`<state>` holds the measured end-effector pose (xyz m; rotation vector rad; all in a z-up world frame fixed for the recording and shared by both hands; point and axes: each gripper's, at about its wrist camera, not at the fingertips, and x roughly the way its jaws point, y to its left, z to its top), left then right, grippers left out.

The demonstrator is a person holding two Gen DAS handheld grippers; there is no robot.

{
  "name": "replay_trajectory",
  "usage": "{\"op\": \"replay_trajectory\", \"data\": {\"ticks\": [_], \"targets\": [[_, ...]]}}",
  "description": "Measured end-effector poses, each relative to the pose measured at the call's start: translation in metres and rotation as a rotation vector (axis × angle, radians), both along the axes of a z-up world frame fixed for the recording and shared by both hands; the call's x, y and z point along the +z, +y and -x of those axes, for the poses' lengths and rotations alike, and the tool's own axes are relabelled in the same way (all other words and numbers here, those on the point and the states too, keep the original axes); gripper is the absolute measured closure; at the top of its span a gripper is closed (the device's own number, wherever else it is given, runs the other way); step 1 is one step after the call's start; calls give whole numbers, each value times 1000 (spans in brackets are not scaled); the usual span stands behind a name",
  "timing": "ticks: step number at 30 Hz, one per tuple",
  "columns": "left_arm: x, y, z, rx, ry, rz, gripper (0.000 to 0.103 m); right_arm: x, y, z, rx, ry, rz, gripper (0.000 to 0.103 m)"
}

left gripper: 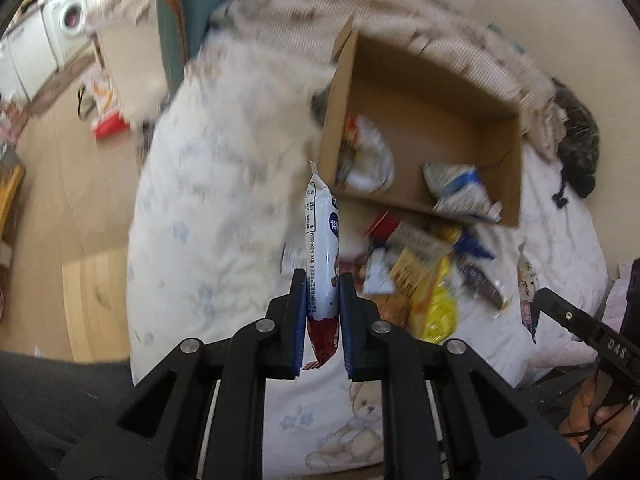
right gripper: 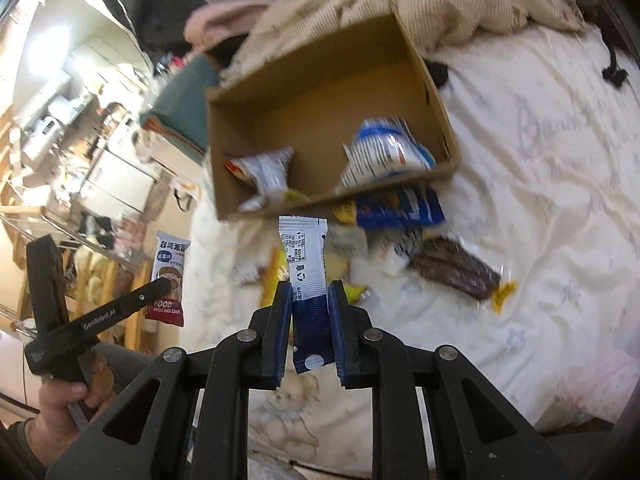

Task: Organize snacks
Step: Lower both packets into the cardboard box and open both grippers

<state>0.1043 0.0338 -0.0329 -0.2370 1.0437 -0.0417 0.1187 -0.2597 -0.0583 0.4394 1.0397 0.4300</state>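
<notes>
My left gripper [left gripper: 323, 280] is shut on a white and red rice cake packet [left gripper: 322, 248], held upright above the bed; the same packet [right gripper: 168, 276] shows in the right wrist view. My right gripper [right gripper: 310, 290] is shut on a white and dark blue snack sachet [right gripper: 306, 264]. Ahead lies an open cardboard box [left gripper: 516, 184] with two white packets [left gripper: 368, 156] inside. The box [right gripper: 218, 152] holds a blue-striped bag [right gripper: 384, 152] in the right wrist view. A pile of loose snacks [left gripper: 424, 276] lies on the sheet in front of the box.
A white bedsheet [right gripper: 540, 160] with bear prints covers the bed, and a beige blanket [left gripper: 304, 16] is bunched behind the box. A brown chocolate bar [right gripper: 456, 268] and a blue packet [right gripper: 400, 208] lie loose. Wooden floor [left gripper: 60, 184] and a washing machine [left gripper: 72, 20] are to the left.
</notes>
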Motion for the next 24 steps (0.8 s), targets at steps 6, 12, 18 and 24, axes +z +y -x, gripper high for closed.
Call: {"op": "replay_trajectory", "data": {"ticks": [6,12,18,24], "targets": [[36,-1,-4,5,-148,7,91,25,-11,2,-59,-124,-95,83],[59,-15,-21,-36,-210,-24,91,36,-23,-8,-122,-158,-131,83],[67,-27,-46,-65,-234,-53,91,42,-22,-33,-142,-168,-91,83],[63,-41,-81,-94,-220,-95,91,43,-19,-59,-145,-168,-49,83]]}}
